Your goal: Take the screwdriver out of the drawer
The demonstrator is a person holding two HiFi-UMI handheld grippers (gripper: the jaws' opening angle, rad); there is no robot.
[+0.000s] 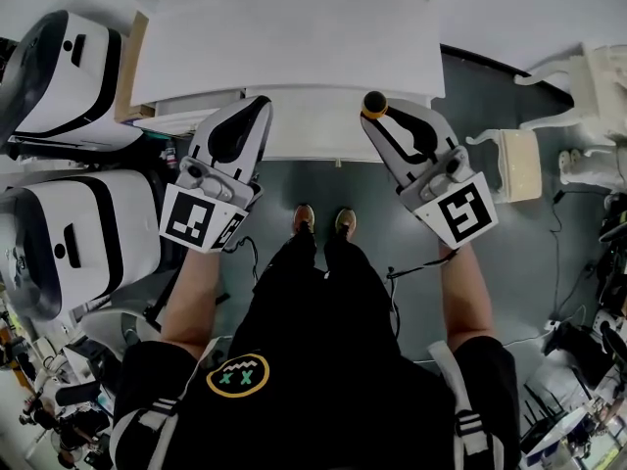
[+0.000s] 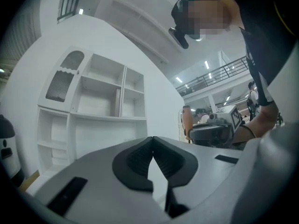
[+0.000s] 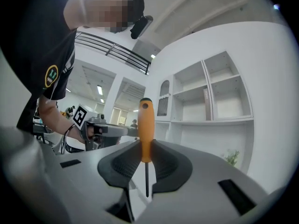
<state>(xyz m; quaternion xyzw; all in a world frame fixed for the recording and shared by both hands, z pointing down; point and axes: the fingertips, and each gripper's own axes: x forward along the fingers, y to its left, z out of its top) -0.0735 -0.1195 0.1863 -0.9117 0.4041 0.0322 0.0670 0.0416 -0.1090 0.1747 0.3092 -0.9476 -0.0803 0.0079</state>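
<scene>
My right gripper (image 1: 378, 117) is shut on the screwdriver (image 1: 374, 103), held in front of the white desk (image 1: 294, 47). In the right gripper view the screwdriver (image 3: 145, 125) stands upright between the pads, its orange handle rising above the jaws and its thin dark shaft hanging below; the right gripper (image 3: 145, 160) clamps the handle's lower end. My left gripper (image 1: 257, 108) hovers to the left at the desk's front edge. Seen in its own view, the left gripper (image 2: 153, 146) is shut with nothing between its pads. A small knob (image 1: 338, 163) shows under the desk's front; no drawer stands out from it.
Two large white-and-black machines (image 1: 69, 76) (image 1: 78, 243) stand at the left. A white stool (image 1: 514, 160) and a white chair (image 1: 598, 76) are at the right, with cables on the dark floor. A white shelf unit (image 2: 93, 101) rises behind the desk. The person's feet (image 1: 323, 221) are near the desk.
</scene>
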